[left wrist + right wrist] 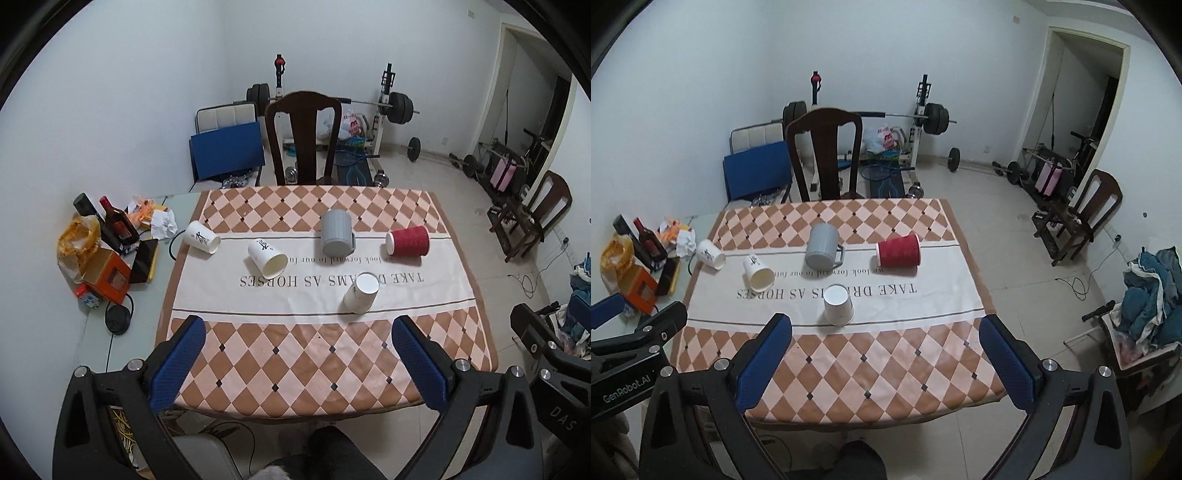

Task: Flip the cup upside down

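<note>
While both tongs gape wide — ribbed red cup (pixel 408 241) sideways, smooth paper cup (pixel 361 292) inverted.

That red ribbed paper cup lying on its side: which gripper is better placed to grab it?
Probably the right gripper: the red ribbed paper cup lies on the tablecloth's right side, nearer it.

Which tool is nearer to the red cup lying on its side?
Right, in my judgement. The red cup lies toward the right half of the cloth, ahead of the right tool. The left tool is held farther left, so the cup sits off to its right.
</note>
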